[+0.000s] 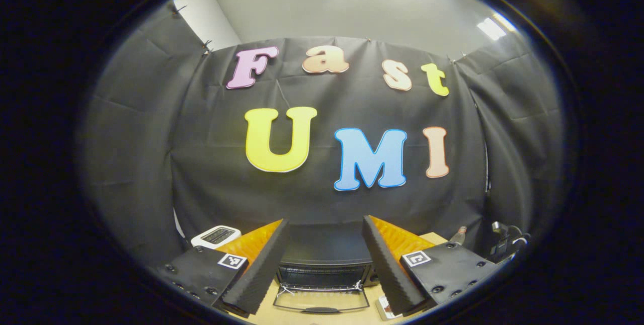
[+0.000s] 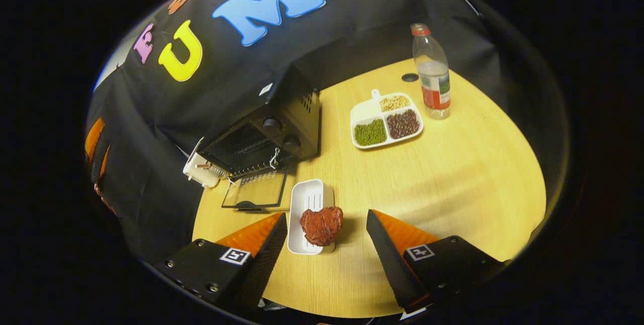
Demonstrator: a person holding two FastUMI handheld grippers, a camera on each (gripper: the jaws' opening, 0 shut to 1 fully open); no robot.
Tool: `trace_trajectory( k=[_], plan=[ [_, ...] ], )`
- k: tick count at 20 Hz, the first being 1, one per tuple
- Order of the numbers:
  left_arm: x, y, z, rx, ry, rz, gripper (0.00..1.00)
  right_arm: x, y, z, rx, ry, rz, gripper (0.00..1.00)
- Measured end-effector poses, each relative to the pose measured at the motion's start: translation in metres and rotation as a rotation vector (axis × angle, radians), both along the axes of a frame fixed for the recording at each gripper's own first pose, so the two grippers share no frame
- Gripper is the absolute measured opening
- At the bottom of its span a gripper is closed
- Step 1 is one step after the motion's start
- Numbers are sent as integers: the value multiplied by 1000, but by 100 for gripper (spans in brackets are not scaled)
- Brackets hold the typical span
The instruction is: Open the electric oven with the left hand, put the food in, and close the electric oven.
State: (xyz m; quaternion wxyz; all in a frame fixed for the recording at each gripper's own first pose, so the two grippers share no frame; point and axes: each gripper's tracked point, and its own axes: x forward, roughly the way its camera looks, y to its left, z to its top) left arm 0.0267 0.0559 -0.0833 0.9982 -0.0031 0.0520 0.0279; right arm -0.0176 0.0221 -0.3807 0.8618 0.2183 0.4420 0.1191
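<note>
The black electric oven (image 1: 322,259) stands straight ahead of my left gripper (image 1: 326,220), its glass door (image 1: 321,301) folded down flat on the table. That gripper is open, with nothing between its fingers. In the right gripper view the oven (image 2: 266,131) sits at the back left of the table with its door (image 2: 254,190) down. A reddish-brown piece of meat (image 2: 322,225) lies on the near end of a white tray (image 2: 308,196). My right gripper (image 2: 327,215) is open, a finger on each side of the meat, touching neither it nor the tray.
A white toaster (image 2: 201,171) stands left of the oven. A divided plate of beans (image 2: 386,119) and a plastic bottle (image 2: 431,71) sit at the back right of the round wooden table (image 2: 463,174). Cables (image 1: 508,237) hang to the oven's right.
</note>
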Motion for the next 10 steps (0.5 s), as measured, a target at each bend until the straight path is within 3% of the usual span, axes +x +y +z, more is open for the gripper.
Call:
trace_trajectory(
  k=[7, 9, 10],
  plan=[
    [-15, 4, 11, 12, -1, 60, 98, -2, 18, -44, 174, 94, -16, 96],
    [-21, 7, 16, 14, -9, 77, 97, -3, 23, -52, 201, 119, -21, 74],
    [-21, 7, 17, 18, -11, 85, 97, -4, 25, -55, 219, 134, -21, 83]
  ],
)
